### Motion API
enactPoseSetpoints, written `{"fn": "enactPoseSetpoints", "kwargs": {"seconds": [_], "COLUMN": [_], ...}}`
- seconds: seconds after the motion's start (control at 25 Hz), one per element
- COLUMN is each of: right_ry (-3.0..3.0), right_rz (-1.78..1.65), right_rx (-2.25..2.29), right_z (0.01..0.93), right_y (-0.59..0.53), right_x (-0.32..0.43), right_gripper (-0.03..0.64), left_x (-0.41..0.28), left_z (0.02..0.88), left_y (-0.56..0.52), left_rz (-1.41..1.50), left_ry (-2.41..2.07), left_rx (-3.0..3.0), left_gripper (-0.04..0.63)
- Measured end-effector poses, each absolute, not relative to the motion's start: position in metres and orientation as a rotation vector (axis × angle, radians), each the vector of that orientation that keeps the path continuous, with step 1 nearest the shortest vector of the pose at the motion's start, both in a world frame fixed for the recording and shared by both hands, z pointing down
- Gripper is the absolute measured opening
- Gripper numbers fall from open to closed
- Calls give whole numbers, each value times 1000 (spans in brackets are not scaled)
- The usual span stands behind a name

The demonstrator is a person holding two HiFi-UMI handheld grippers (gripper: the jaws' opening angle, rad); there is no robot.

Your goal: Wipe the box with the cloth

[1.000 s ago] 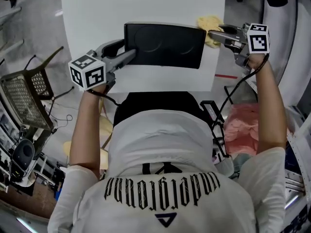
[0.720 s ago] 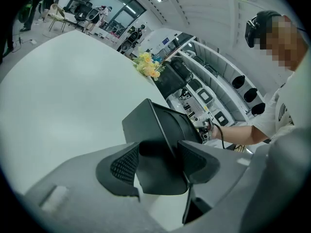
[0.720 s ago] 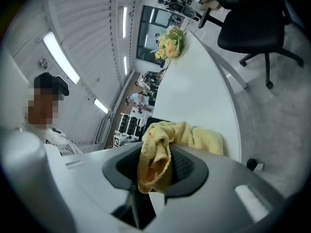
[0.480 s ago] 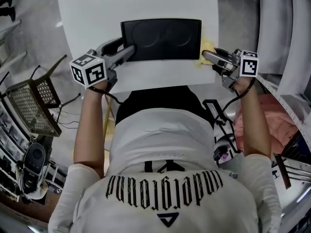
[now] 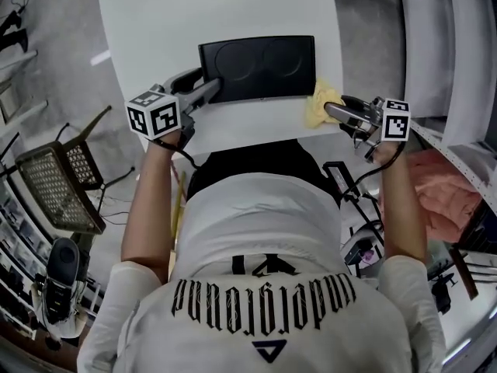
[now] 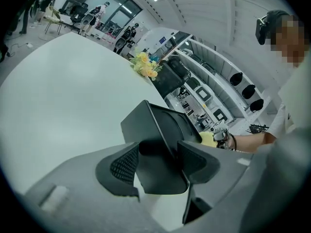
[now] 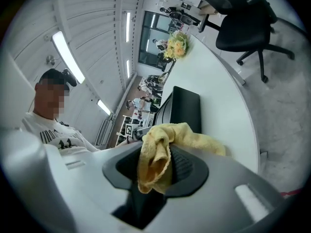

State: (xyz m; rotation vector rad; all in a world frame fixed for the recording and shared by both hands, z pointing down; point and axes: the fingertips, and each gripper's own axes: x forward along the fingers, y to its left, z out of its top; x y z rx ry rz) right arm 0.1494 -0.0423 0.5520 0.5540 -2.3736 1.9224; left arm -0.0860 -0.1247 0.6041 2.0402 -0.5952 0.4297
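Nearest the person, the left gripper [image 5: 210, 88] is closed on the near left corner of the black box [image 5: 260, 68], which is thereby steadied on the white table [image 5: 155, 22]. To the right, the yellow cloth [image 5: 317, 107] is pinched between the jaws of the right gripper [image 5: 331, 112] and is brought against, or just beside, the box's near right corner; contact cannot be confirmed. Farther off, the lid with its two round recesses is left uncovered, so most of the wiping is judged to remain.
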Motion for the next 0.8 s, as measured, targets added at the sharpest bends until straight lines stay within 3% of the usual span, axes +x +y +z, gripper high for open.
{"fn": "enactPoseSetpoints", "kwargs": {"seconds": [0.36, 0.8], "right_ry": [-2565, -2745], "right_rz": [1716, 1149], "right_rx": [729, 970], "right_z": [500, 396], "right_y": [-65, -89], "right_x": [147, 116], "right_gripper": [121, 124], "left_x": [-92, -107], "left_z": [576, 449], "left_y": [-124, -139], "left_rz": [448, 290], "left_ry": [-622, -739], "left_rx": [2111, 2363], "left_gripper": [265, 260]}}
